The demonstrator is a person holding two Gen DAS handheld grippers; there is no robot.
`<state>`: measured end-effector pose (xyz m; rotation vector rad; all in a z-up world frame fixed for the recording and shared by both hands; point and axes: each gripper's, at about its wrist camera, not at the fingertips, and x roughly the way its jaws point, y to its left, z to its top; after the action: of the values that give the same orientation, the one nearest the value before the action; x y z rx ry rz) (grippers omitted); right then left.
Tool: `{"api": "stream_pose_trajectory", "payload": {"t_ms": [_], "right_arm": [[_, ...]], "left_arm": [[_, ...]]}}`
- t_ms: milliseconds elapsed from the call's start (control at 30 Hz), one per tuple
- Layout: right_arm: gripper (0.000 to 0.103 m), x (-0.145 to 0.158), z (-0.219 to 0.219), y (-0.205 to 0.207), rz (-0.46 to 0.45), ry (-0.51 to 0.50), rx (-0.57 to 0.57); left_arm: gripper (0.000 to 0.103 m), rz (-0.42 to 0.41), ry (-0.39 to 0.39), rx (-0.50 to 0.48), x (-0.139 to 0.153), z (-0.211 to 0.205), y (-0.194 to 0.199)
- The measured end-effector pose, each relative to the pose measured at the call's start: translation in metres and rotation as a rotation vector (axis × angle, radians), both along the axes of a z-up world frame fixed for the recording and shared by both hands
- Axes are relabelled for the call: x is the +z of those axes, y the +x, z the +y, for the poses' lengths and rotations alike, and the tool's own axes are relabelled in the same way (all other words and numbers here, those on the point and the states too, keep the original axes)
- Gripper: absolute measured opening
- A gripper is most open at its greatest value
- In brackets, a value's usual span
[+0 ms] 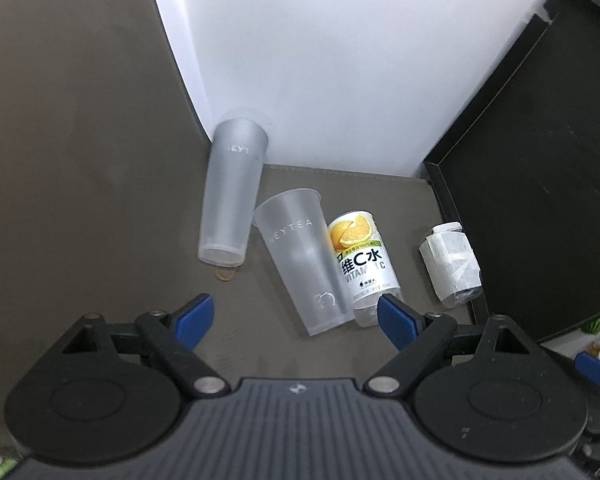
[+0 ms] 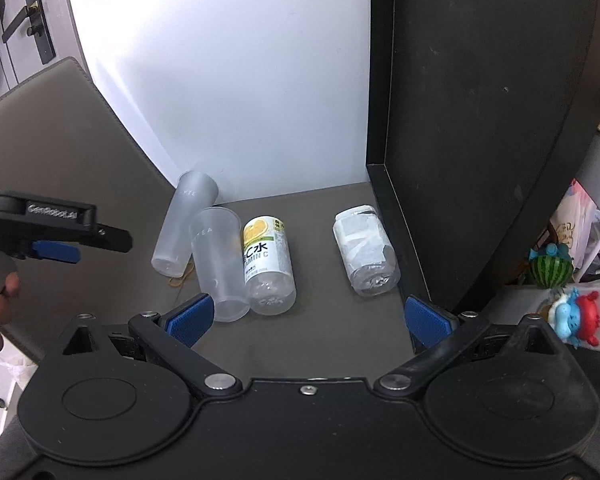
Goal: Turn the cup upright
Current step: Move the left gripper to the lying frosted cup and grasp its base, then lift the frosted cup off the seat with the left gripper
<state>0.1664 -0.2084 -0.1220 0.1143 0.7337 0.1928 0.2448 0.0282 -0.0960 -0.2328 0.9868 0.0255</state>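
Note:
Two frosted plastic cups lie on their sides on the grey mat. The near cup (image 1: 300, 264) (image 2: 220, 264) lies with its base toward me and its rim away, against a lemon vitamin C bottle (image 1: 360, 264) (image 2: 266, 260). The far cup (image 1: 234, 196) (image 2: 184, 220) lies left of it, its rim by the white wall. My left gripper (image 1: 296, 316) is open and empty, just short of the near cup's base; it also shows at the left of the right wrist view (image 2: 56, 252). My right gripper (image 2: 308, 316) is open and empty, nearer than the cup and bottle.
A paper-wrapped clear bottle (image 1: 452, 264) (image 2: 366, 252) lies at the right, beside a black panel (image 1: 540, 184) (image 2: 480, 128). A rubber band (image 1: 225, 275) (image 2: 180, 278) lies by the far cup's base. A white wall (image 1: 320, 60) stands behind. Toys (image 2: 568, 304) sit off the right edge.

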Motion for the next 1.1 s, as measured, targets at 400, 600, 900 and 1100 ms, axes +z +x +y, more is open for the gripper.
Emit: {"api": "stream_pose_trajectory", "payload": {"t_ms": [400,600,900,1100], "right_arm": [[0.103,-0.014,-0.003,0.023,-0.033,0.002,-0.042],[0.103,-0.026,0.000,0.036,-0.023,0.018,-0.029],[0.103,-0.044,0.007,0.055,0.018,0.033,0.004],[0.102,-0.059,0.005,0.067,0.072,0.063,-0.005]], "left_arm": [[0.085,0.099,-0.102,0.021,-0.047,-0.003,0.052],[0.078,0.147,-0.122,0.043,-0.076,-0.006,0.074],[0.070,0.207,-0.135,0.073,-0.119,-0.006,0.101],[0.067,0.232,-0.140,0.092,-0.138,-0.008,0.110]]}}
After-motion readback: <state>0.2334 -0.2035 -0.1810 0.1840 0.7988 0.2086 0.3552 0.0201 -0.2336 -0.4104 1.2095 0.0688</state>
